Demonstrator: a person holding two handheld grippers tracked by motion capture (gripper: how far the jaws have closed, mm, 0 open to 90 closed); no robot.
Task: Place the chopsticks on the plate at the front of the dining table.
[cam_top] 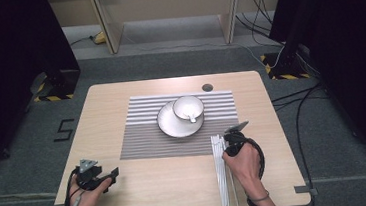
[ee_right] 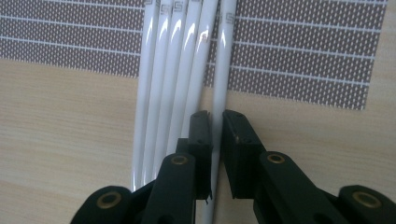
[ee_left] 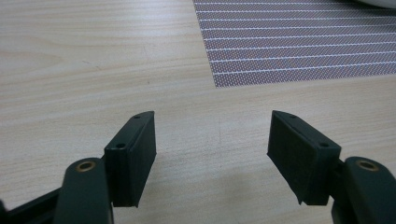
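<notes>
Jaws on my right gripper [ee_right: 214,123] pinch one white chopstick [ee_right: 220,70], left gripper [ee_left: 212,149] gaping idle; lifting could drag its neighbours [ee_right: 175,70] crooked.

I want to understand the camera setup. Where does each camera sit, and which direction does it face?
High view: above the person's side, looking forward and down on the table; both forearms and hands show.
Left gripper view: on the left gripper, facing bare wood; open jaws show.
Right gripper view: on the right gripper, jaws closed on one white chopstick.
Shared: all show the striped placemat.
</notes>
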